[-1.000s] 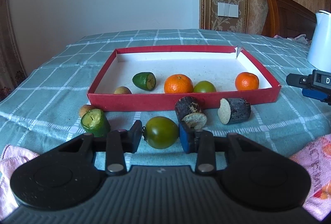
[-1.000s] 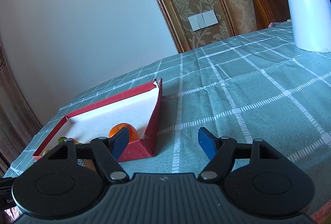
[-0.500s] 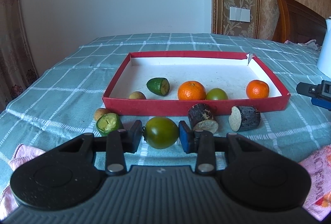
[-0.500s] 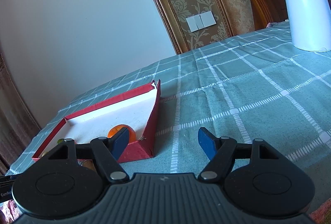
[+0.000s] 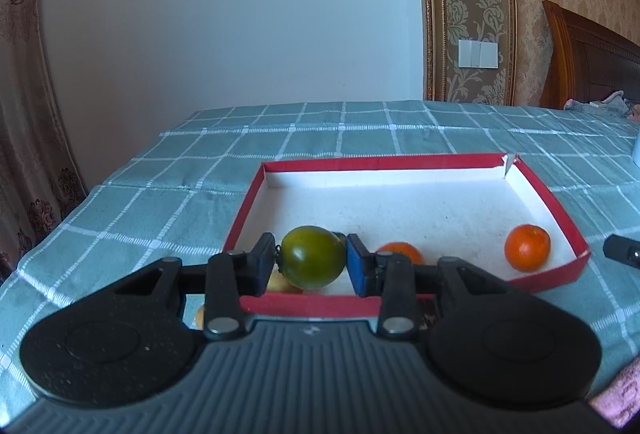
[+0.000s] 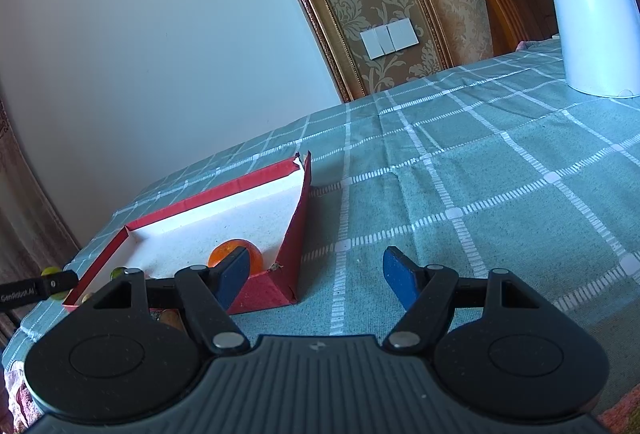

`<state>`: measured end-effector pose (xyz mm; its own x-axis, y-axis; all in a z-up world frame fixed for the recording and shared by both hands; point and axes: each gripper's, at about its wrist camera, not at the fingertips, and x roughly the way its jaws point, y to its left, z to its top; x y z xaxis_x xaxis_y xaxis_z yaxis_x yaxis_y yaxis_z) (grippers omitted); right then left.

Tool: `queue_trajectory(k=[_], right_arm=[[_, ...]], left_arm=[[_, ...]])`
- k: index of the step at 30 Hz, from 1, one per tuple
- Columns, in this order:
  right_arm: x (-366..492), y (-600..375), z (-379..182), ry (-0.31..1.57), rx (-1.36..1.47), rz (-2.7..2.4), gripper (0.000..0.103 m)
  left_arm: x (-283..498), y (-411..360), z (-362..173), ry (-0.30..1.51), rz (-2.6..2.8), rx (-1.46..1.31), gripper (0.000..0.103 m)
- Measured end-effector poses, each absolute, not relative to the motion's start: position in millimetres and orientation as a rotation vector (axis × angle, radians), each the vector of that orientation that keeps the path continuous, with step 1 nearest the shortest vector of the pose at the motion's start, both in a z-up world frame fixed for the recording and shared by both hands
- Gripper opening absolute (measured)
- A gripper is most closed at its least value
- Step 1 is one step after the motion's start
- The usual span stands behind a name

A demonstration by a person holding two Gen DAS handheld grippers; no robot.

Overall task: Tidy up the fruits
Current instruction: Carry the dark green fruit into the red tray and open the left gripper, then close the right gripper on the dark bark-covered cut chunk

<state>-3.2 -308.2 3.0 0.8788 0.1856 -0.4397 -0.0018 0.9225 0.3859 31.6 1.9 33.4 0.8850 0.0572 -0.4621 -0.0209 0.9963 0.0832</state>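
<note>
Above the near wall of a shallow red tray (image 5: 552,198), the left gripper (image 5: 311,262) holds a round green tomato (image 5: 313,256). Its jaws are closed partway onto the fruit, one blue pad pressing each side, and the tomato hangs clear of the table (image 5: 168,177), which is covered by a teal checked cloth. Seen from the left wrist camera, the tomato sits directly between the jaws and lines up with the near left part of the tray's white floor, which lies just beyond and below it. That is the relation the next move likely turns on: a short carry forward over the near wall, then a lowering and release. The tomato is nearly spherical, so it has no long axis to align, though it may roll once let go.

Inside the tray, an orange mandarin (image 5: 527,247) rests near the right wall. A second orange fruit (image 5: 400,252) shows partly behind the right jaw, and a small pale fruit (image 5: 280,282) peeks out low beside the left jaw.

To the right of the tray, the right gripper (image 6: 316,276) hovers over bare cloth with its jaws spread wide and holding nothing. A white electric kettle (image 6: 592,9) stands at the far right. The left gripper is the nearer one to the tray's open floor.
</note>
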Motion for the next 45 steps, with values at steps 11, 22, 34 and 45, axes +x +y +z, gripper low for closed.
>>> queue_trajectory(k=[11, 22, 34, 45], right_arm=[[-2.6, -309.0, 2.3, 0.494, 0.395, 0.106, 0.073], [-4.2, -306.6, 2.7, 0.483, 0.387, 0.109, 0.073], [-21.3, -258.9, 22.3, 0.49, 0.214, 0.184, 0.073], [-5.5, -177.9, 21.2, 0.615, -0.012, 0.246, 0.073]], left_arm=[[38.9, 29.0, 41.0, 0.435, 0.111, 0.075, 0.099], [-25.5, 46.5, -3.4, 0.426, 0.042, 0.141, 0.102], [-21.5, 55.0, -16.2, 0.466, 0.056, 0.082, 0.103], [-25.5, 60.6, -15.5, 0.447, 0.053, 0.044, 0.103]])
